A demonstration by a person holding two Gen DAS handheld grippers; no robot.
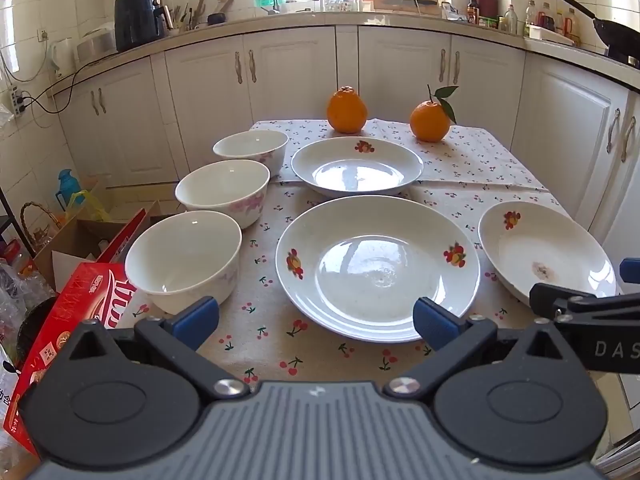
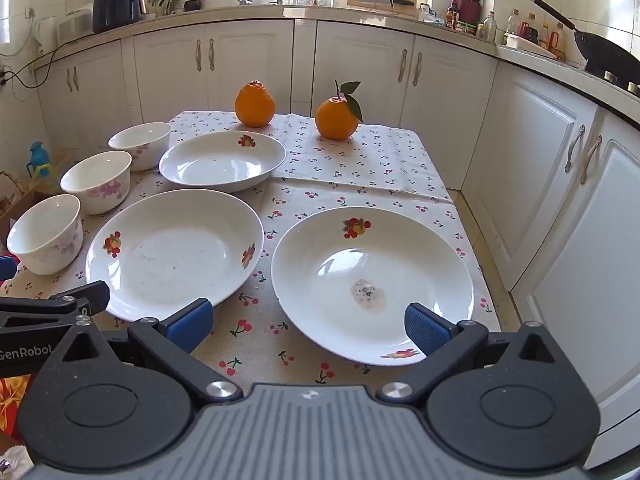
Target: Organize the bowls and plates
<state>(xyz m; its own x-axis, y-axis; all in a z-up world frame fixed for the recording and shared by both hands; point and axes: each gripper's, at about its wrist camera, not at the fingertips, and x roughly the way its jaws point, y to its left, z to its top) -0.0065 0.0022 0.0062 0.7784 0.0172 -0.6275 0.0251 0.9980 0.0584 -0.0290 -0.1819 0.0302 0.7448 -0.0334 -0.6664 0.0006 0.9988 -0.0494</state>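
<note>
Three white plates with fruit prints lie on the cherry-print tablecloth: a near middle plate (image 1: 376,268) (image 2: 172,252), a far plate (image 1: 356,166) (image 2: 222,160), and a right plate with a dried stain (image 1: 546,258) (image 2: 372,284). Three white bowls with pink flowers stand in a row at the left: near (image 1: 184,260) (image 2: 46,234), middle (image 1: 224,192) (image 2: 96,182), far (image 1: 250,150) (image 2: 140,144). My left gripper (image 1: 316,322) is open and empty before the near middle plate. My right gripper (image 2: 308,322) is open and empty at the stained plate's near rim.
Two oranges (image 1: 347,110) (image 1: 430,120) sit at the table's far end. A red carton (image 1: 80,320) and boxes stand on the floor at the left. White cabinets (image 2: 552,184) run close along the table's right side and behind it.
</note>
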